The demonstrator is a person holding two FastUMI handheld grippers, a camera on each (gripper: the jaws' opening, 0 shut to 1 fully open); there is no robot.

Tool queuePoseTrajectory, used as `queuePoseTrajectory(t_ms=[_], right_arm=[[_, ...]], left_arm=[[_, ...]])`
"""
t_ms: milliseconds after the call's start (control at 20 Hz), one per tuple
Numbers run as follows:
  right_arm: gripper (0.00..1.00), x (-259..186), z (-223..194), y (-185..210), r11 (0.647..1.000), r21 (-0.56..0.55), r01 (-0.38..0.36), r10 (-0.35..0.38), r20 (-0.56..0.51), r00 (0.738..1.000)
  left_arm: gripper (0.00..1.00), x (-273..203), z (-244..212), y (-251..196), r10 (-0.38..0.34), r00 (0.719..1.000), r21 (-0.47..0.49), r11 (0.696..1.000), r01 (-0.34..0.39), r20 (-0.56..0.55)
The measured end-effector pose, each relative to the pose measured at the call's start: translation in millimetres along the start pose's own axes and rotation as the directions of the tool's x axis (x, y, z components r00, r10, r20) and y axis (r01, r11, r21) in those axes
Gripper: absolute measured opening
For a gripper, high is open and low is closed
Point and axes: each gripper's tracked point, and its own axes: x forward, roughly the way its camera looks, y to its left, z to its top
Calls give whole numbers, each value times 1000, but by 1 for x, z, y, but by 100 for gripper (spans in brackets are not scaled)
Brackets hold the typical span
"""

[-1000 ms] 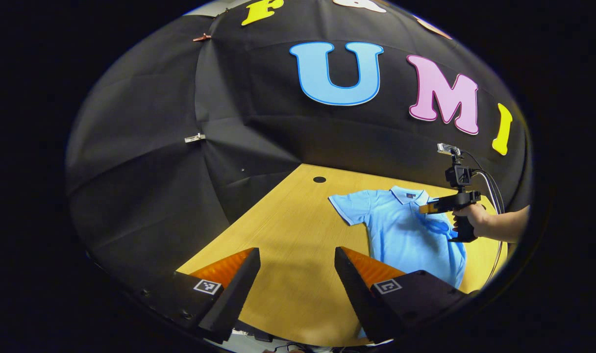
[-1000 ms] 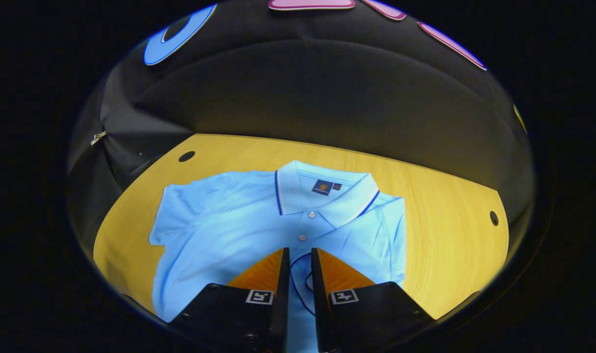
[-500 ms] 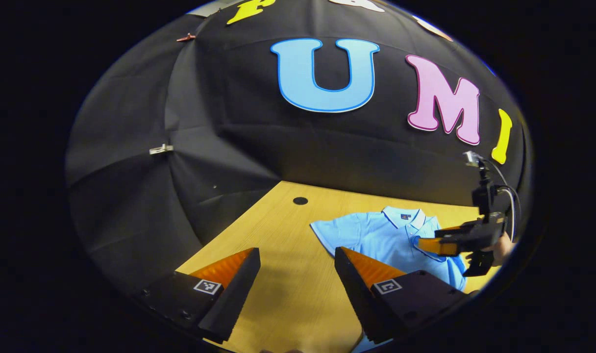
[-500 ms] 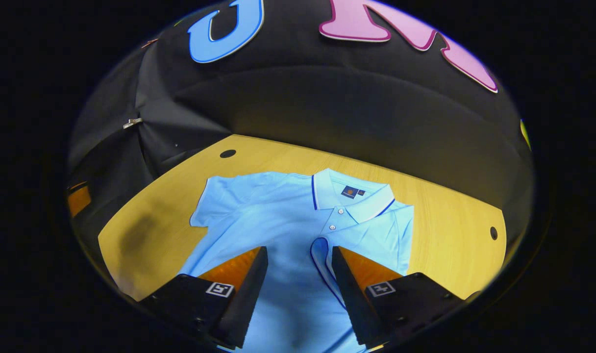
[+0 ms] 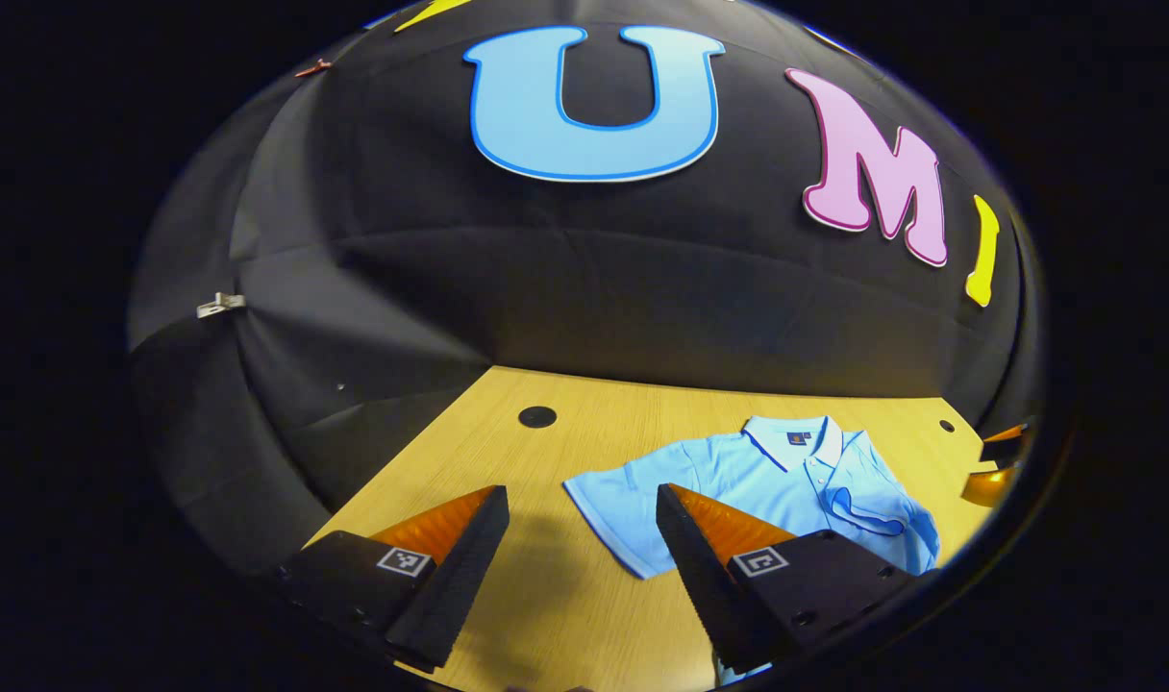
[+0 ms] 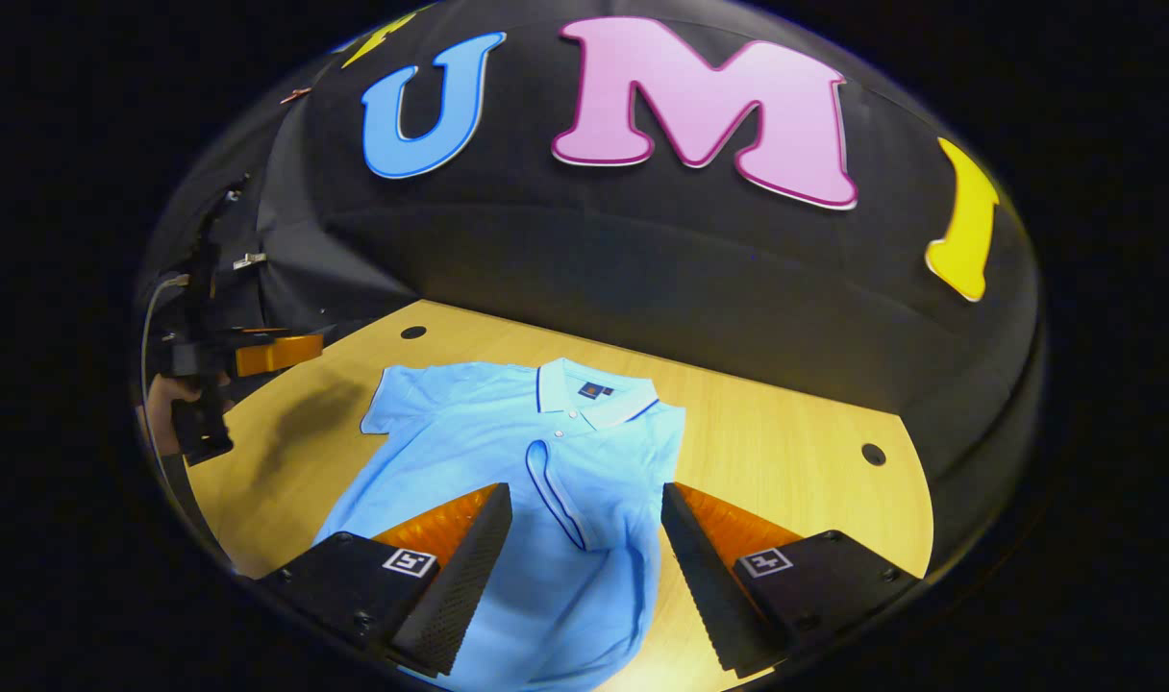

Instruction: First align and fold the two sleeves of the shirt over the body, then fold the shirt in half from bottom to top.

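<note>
A light blue shirt lies flat on the yellow wooden bench, with its collar at the far end and one sleeve folded over the middle of its body, while the other sleeve sticks out to the side. The right tongs hang just above the shirt with their two fingers wide apart and nothing between them. Far off at the left edge, a hand holds the left tongs over the bare bench, well apart from the shirt.
</note>
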Motion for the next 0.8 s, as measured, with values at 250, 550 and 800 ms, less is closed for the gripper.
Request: queuePoseTrajectory(t_ms=[250, 550, 800], right_arm=[[98, -40, -58, -67, 985, 74, 158, -152, -86, 985], [98, -97, -92, -116, 952, 140, 273, -252, -156, 955], [97, -135, -109, -145, 927, 161, 338, -309, -183, 933]], left_arm=[[98, 71, -24, 0, -30, 995, -19, 999, 28, -98], [97, 127, -70, 10, -17, 969, 3, 1000, 19, -245], [97, 152, -75, -3, -11, 966, 105, 994, 39, -257]])
